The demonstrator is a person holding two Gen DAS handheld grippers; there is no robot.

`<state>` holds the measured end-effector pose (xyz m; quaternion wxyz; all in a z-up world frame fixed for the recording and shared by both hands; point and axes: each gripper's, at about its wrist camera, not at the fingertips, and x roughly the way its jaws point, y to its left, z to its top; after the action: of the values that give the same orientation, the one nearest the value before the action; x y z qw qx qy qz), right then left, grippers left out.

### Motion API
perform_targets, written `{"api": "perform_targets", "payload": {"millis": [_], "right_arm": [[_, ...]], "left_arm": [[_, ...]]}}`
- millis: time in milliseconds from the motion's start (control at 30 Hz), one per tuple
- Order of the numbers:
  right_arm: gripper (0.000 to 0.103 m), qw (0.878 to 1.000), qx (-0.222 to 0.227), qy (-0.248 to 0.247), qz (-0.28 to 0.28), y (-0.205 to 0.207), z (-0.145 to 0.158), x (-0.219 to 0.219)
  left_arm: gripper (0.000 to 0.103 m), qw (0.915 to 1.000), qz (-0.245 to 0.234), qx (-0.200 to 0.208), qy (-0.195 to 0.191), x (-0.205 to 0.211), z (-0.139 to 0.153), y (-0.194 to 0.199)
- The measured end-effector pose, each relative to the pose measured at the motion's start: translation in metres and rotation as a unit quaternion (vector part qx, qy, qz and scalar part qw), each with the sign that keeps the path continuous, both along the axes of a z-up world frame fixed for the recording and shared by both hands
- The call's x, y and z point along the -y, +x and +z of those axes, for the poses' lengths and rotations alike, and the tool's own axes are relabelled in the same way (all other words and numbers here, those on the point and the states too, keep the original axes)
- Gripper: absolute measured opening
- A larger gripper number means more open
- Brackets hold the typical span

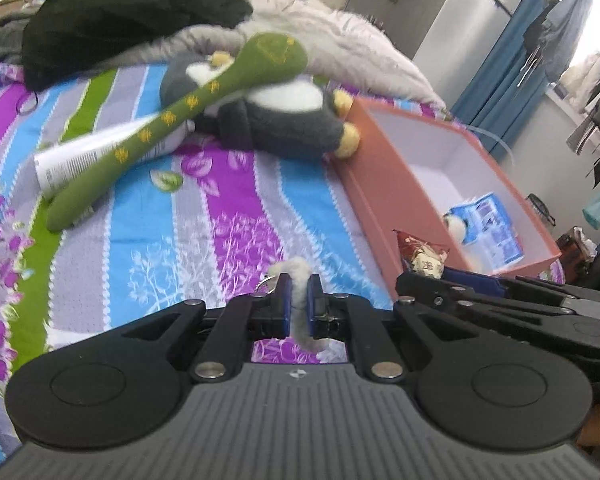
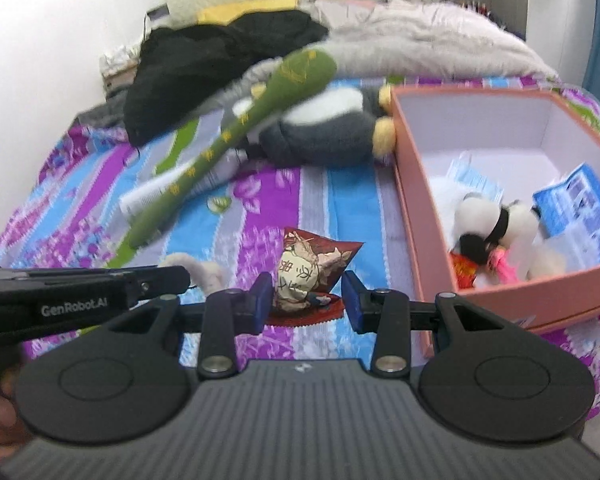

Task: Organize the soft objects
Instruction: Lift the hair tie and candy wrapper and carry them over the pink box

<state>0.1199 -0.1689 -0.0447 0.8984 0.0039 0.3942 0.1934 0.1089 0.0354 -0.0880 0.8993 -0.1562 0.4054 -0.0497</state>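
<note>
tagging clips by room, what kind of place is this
Most likely a bedroom: a bed with a striped floral bedsheet, a fluffy blanket bunched at its far end, and clothes hanging by blue curtains.

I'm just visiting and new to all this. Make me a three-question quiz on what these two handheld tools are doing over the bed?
1. True or false: the left tool is shut on a white fuzzy keychain toy.
2. What does the right tool hold? A) red printed pouch B) green plush club C) leaflet
3. Fill in: the grey plush penguin lies beside the ___ box.

Key: 1 true. 2 A, the red printed pouch. 3 pink; the pink box already holds a small plush.
</note>
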Motion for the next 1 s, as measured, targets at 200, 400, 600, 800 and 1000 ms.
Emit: {"api": "perform_targets", "payload": {"millis": [200, 400, 600, 800, 1000], "right_arm": [[0.041, 0.999, 0.03, 0.02, 0.0, -0.002, 0.032, 0.01], [0.041, 0.998, 0.063, 0.03, -0.003, -0.003, 0.063, 0.021], [0.041, 0.994, 0.093, 0.047, -0.019, -0.004, 0.094, 0.038], [0.041, 0.991, 0.122, 0.036, -0.044, -0.001, 0.11, 0.061], [0.041, 0.989, 0.127, 0.025, -0.077, 0.013, 0.109, 0.09]], "left_arm": [[0.009, 0.9995, -0.009, 0.03, 0.008, 0.001, 0.038, -0.001], [0.009, 0.9974, -0.017, 0.069, 0.008, 0.01, 0.079, 0.002], [0.009, 0.9944, -0.034, 0.1, 0.004, 0.028, 0.112, 0.009], [0.009, 0.99, -0.07, 0.122, 0.004, 0.056, 0.137, 0.022], [0.009, 0.9865, -0.106, 0.125, 0.004, 0.092, 0.143, 0.046]]}}
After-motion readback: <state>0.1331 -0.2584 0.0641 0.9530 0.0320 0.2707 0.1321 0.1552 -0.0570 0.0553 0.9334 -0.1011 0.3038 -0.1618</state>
